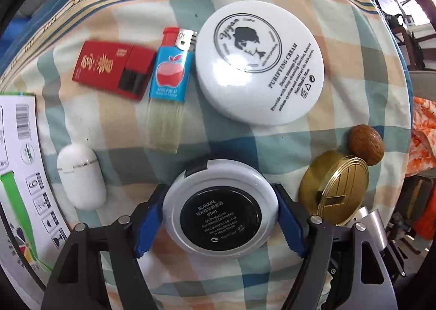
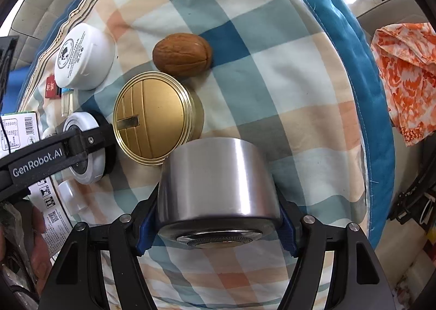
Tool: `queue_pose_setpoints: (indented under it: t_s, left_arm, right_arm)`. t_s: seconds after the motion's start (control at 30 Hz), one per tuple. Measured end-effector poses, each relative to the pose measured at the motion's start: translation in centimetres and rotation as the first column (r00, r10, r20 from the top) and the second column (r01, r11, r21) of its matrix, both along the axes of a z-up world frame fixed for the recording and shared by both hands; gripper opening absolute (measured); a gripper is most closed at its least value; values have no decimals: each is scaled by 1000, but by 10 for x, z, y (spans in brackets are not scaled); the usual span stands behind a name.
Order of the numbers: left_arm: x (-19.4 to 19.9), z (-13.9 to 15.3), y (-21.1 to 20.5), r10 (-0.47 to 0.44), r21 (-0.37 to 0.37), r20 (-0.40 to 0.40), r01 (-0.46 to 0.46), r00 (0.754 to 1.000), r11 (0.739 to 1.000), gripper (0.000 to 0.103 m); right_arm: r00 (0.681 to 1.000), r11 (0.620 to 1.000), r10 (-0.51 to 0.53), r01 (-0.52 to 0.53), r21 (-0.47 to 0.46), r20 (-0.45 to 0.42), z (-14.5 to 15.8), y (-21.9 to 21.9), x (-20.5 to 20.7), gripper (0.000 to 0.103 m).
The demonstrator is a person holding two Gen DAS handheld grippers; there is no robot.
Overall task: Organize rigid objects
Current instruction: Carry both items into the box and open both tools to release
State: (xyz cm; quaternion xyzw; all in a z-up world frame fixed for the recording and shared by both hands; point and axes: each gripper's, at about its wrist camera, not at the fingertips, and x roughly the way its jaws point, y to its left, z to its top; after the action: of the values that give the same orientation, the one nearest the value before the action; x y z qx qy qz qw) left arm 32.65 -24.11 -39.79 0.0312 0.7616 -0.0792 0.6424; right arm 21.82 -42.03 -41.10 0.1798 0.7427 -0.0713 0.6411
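OK: left gripper (image 1: 220, 217) clamped on round white compact with black label (image 1: 221, 214), over the plaid blanket (image 1: 286, 141). Right gripper (image 2: 218, 217) clamped on brushed-steel cylinder (image 2: 218, 187), touching the gold round tin (image 2: 152, 119); brown walnut (image 2: 182, 54) just beyond.

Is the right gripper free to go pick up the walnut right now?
Probably not yet: the right gripper has its jaws shut on the silver tin. The walnut lies uncovered on the checked cloth, beyond the gold tin.
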Motion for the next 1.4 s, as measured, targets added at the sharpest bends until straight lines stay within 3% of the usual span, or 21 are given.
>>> queue_pose_setpoints:
  t_s: [0.27,0.43,0.77,1.13,1.27,1.4]
  left_arm:
    - [-24,10,-16,-48,17,43,47,998,999,74]
    - [-42,27,-8,-51,-15,59,52,997,999,74]
    - [-45,117,45,-3,-118,176,24,984,993,74]
    - [-55,188,152,95,-184,275,-45,957,982,74]
    - [-47,204,219,124,-149,302,-82,945,985,74]
    - [-33,197,283,174,-128,290,-142,941,982,74]
  right_arm:
    - [1000,1000,7,-7,8,3,3,-4,-1,74]
    - [1000,1000,22,-22,8,16,14,-1,-7,74]
    - [991,994,100,-104,40,90,70,33,-15,74]
    - [951,968,213,-237,83,226,158,167,11,74]
    - [936,951,252,-286,115,246,170,234,29,74]
    - [920,930,310,-346,126,239,163,303,53,74]
